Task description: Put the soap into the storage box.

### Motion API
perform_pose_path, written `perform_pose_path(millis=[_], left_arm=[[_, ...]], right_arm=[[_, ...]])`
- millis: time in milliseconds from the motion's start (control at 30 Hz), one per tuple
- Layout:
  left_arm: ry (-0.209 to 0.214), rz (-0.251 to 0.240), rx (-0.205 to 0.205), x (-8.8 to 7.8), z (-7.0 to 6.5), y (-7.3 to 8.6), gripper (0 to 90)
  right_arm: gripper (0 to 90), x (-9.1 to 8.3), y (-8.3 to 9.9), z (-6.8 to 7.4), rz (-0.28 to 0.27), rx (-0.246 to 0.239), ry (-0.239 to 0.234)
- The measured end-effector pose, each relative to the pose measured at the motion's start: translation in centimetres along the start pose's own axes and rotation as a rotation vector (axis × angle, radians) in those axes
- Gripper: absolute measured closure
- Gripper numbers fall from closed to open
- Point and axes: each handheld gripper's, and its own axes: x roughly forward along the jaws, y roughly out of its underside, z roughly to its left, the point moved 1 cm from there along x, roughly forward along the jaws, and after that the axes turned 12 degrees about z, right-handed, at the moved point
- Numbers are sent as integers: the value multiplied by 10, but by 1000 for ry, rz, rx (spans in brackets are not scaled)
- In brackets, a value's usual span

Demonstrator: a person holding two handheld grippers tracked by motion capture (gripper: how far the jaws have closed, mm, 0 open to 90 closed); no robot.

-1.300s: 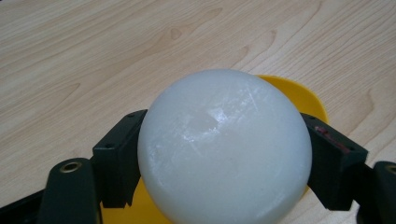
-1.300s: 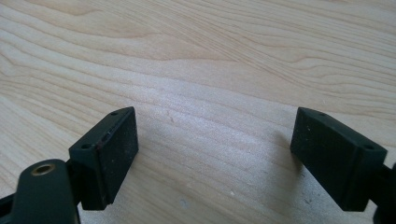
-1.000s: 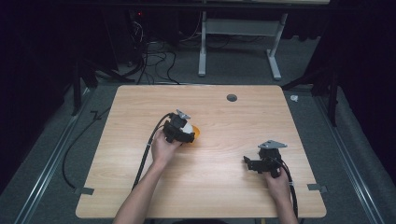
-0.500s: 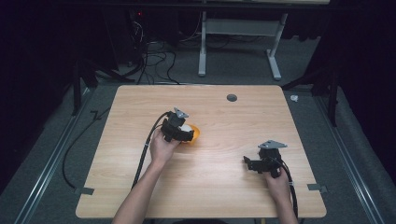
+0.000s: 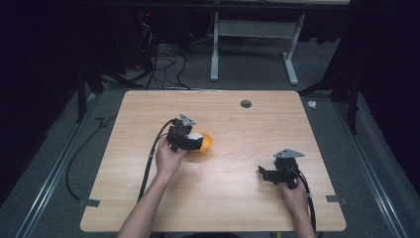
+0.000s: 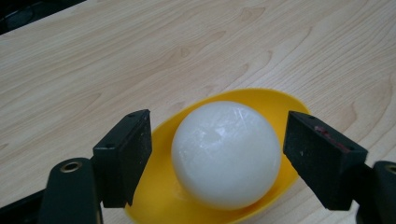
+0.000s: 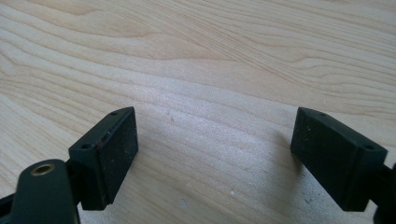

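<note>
A white ball (image 6: 226, 154) rests in a shallow yellow dish (image 6: 266, 105) on the wooden table (image 5: 223, 193). In the high view the dish (image 5: 206, 143) lies left of the table's middle, and my left gripper (image 5: 194, 143) sits right over it. Its jaws stand open on either side of the ball with a gap at each side, not touching it. My right gripper (image 5: 265, 174) rests low near the table's front right, open, with only bare wood (image 7: 215, 140) between its jaws.
A small round grommet hole (image 5: 245, 103) sits near the table's far edge. Cables trail from both grippers toward the front edge. A white desk frame (image 5: 252, 44) and cables lie on the dark floor beyond the table.
My left gripper has crept slightly toward the dish and ball. The right gripper has stayed where it was.
</note>
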Motion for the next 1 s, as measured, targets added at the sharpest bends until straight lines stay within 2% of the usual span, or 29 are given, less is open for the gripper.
perform_pose_path(millis=[400, 1000], left_arm=[[10, -32, -15, -13, 4, 8, 245], [14, -48, -28, -25, 5, 22, 245]], right_arm=[[157, 0, 0, 0, 0, 0, 0], [157, 0, 0, 0, 0, -1, 0]])
